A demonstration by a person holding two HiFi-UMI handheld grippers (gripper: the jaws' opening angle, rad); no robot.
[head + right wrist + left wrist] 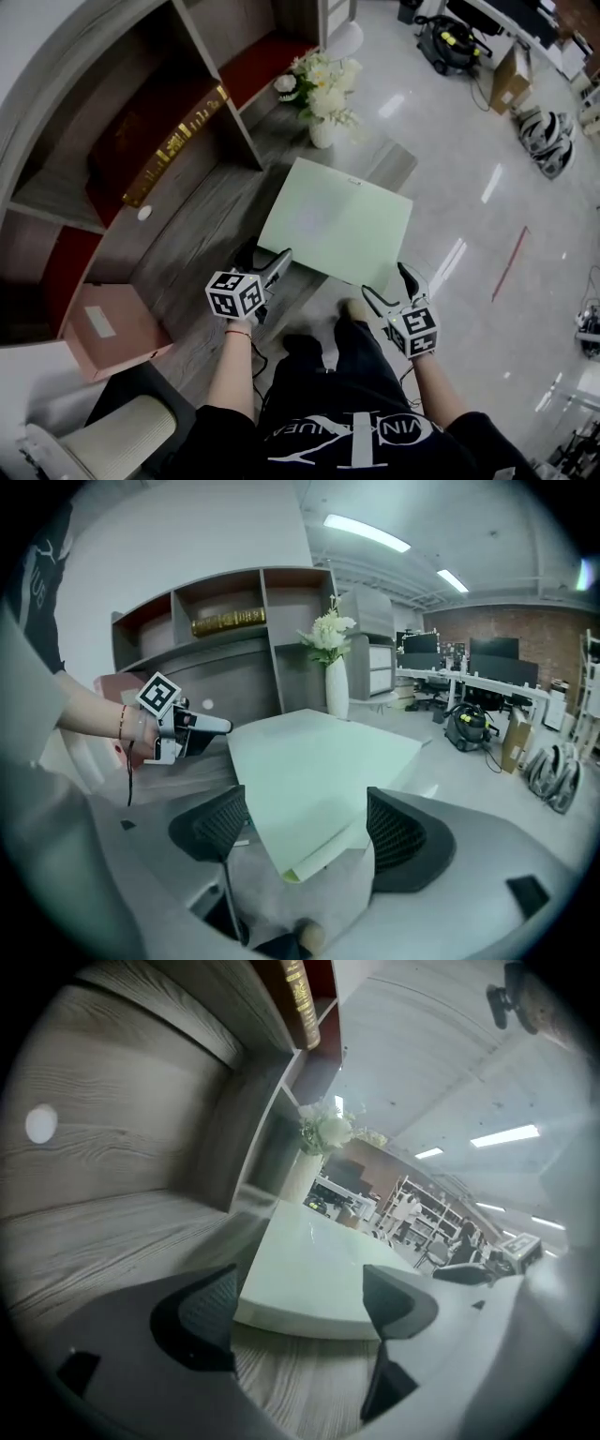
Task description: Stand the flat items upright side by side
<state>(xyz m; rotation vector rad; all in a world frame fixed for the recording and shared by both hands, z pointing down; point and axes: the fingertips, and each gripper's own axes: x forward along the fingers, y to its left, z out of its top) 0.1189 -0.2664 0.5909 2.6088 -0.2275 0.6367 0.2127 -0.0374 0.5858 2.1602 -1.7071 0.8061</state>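
A large pale green flat square item (333, 225) lies flat on the grey wood-grain desk (192, 248), with its near right corner jutting out past the desk edge over the glossy floor. The left gripper (269, 269) sits low over the desk at the item's near left corner. In the left gripper view its jaws stand released and apart, and the item's rounded near edge (309, 1312) shows just ahead between the two black pads (202, 1312), neither of which presses on it. The right gripper (389, 291) hangs at the overhanging corner. In the right gripper view its jaws are also spread wide and empty-handed, with the corner of the green item (314, 780) pointing in between them but apart from both ribbed pads (398, 832). Behind the item a grey wooden shelf unit (220, 84) holds a dark red book with gold lettering (150, 141) lying on its side. A white vase of white flowers (323, 94) stands at the shelf's end, and a pink box (112, 328) rests on the desk to the left.
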